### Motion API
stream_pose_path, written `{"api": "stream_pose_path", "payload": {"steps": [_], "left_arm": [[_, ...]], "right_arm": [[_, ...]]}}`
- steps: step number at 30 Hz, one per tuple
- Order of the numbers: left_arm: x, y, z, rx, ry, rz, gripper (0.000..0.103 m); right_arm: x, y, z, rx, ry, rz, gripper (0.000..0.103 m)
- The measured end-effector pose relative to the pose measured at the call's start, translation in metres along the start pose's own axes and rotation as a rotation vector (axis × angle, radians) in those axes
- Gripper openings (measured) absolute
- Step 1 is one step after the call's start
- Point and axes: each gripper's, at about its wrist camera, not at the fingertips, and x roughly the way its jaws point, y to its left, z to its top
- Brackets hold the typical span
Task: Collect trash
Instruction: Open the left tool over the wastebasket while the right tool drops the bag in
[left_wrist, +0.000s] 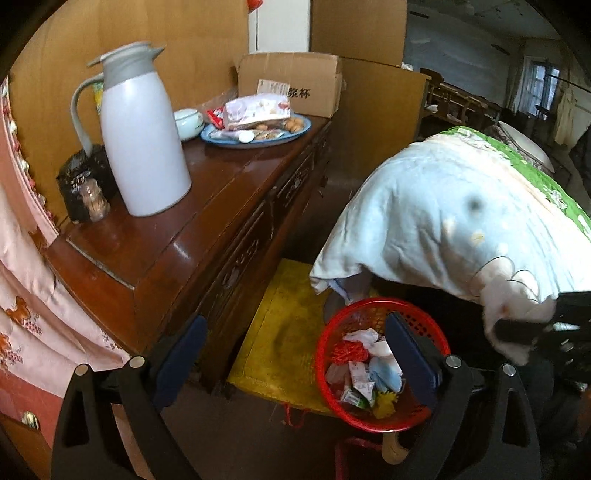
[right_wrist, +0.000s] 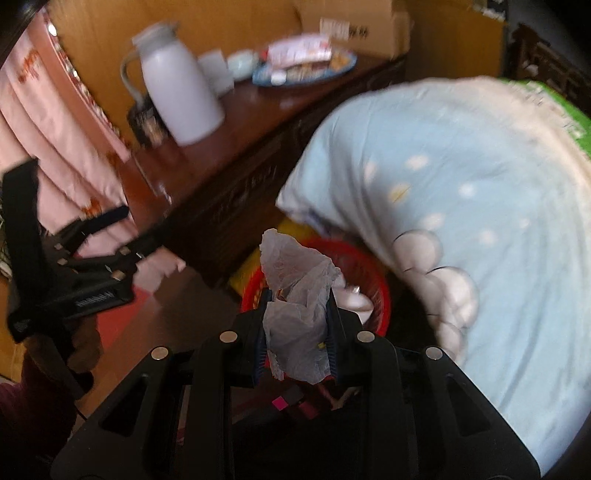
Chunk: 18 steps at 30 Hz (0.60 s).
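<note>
A red mesh trash basket (left_wrist: 380, 365) stands on the floor by a yellow mat, holding paper scraps and wrappers. My left gripper (left_wrist: 295, 354) is open and empty, just above and left of the basket. My right gripper (right_wrist: 295, 332) is shut on a crumpled white tissue (right_wrist: 299, 295) and holds it over the basket (right_wrist: 376, 295). The right gripper with the tissue (left_wrist: 509, 325) also shows at the right edge of the left wrist view. The left gripper (right_wrist: 110, 243) shows at the left of the right wrist view.
A dark wooden cabinet (left_wrist: 207, 206) at left bears a white thermos jug (left_wrist: 140, 136), a blue plate of snacks (left_wrist: 258, 129) and a cardboard box (left_wrist: 295, 85). A light blue quilt (left_wrist: 461, 214) hangs over the bed at right. A pink curtain (left_wrist: 22, 295) hangs at far left.
</note>
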Motion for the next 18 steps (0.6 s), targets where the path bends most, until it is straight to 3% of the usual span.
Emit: {"api": "stream_pose_path", "payload": {"steps": [10, 16, 18], "left_arm": [[0.029, 0.006, -0.015, 0.007, 0.056, -0.004, 0.095], [0.041, 0.011, -0.021, -0.009, 0.095, -0.013, 0.095], [0.042, 0.011, -0.022, -0.013, 0.103, -0.015, 0.095]], "right_arm": [[0.087, 0.0, 0.0, -0.023, 0.196, 0.004, 0.029], [0.122, -0.001, -0.002, -0.054, 0.266, -0.013, 0.03], [0.132, -0.001, -0.004, -0.065, 0.297, -0.017, 0.039]]}}
